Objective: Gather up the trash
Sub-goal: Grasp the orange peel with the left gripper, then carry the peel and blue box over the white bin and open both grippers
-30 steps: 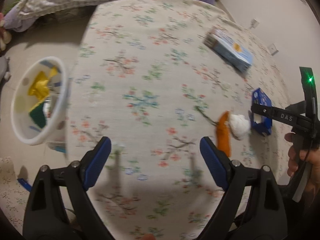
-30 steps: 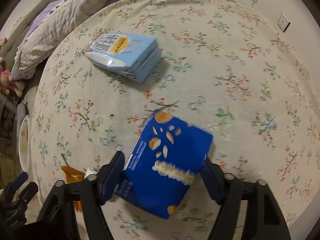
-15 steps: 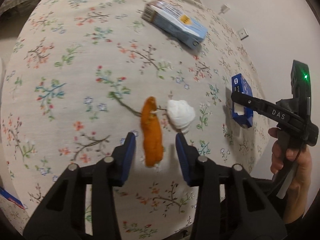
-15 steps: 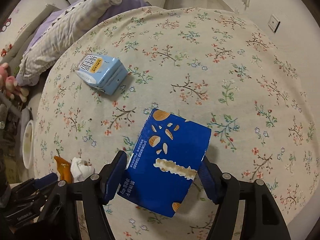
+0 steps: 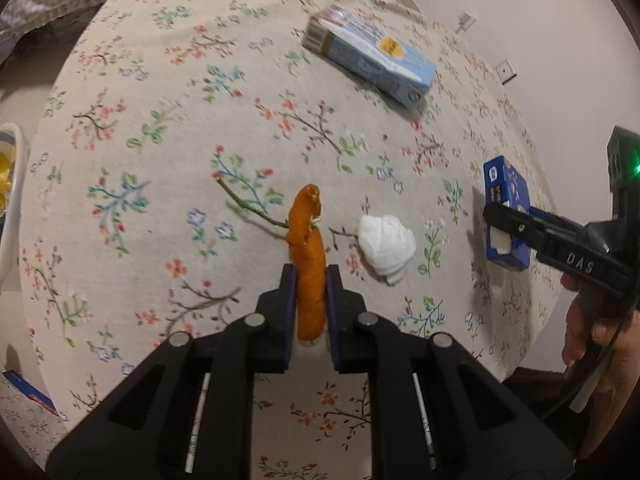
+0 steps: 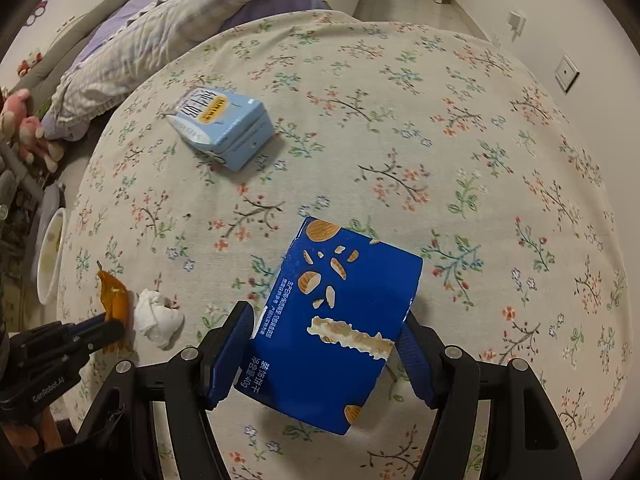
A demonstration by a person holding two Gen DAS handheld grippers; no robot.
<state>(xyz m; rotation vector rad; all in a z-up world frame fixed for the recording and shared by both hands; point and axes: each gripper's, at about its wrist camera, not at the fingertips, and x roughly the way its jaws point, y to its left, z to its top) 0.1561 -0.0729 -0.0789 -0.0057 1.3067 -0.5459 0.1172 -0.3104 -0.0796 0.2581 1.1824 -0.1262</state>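
Note:
My left gripper [image 5: 311, 278] is shut on an orange peel [image 5: 307, 248] that lies on the floral tablecloth [image 5: 160, 160]; it also shows in the right wrist view [image 6: 113, 296]. A crumpled white tissue [image 5: 386, 248] lies just right of the peel and shows in the right wrist view too [image 6: 157, 318]. A thin twig [image 5: 250, 206] lies left of the peel. My right gripper [image 6: 326, 344] is shut on a dark blue snack box [image 6: 332, 328] and holds it above the table; the box also shows in the left wrist view [image 5: 505, 212].
A light blue tissue pack [image 5: 370, 54] lies at the far side of the table, also in the right wrist view [image 6: 222, 126]. A white bin [image 5: 10, 200] with yellow trash stands left of the table, also in the right wrist view [image 6: 50, 256]. A bed with pillows [image 6: 160, 40] is behind.
My left gripper swung from the bin side to the peel, then shut on it. My right gripper lifted the blue box a little and kept its hold.

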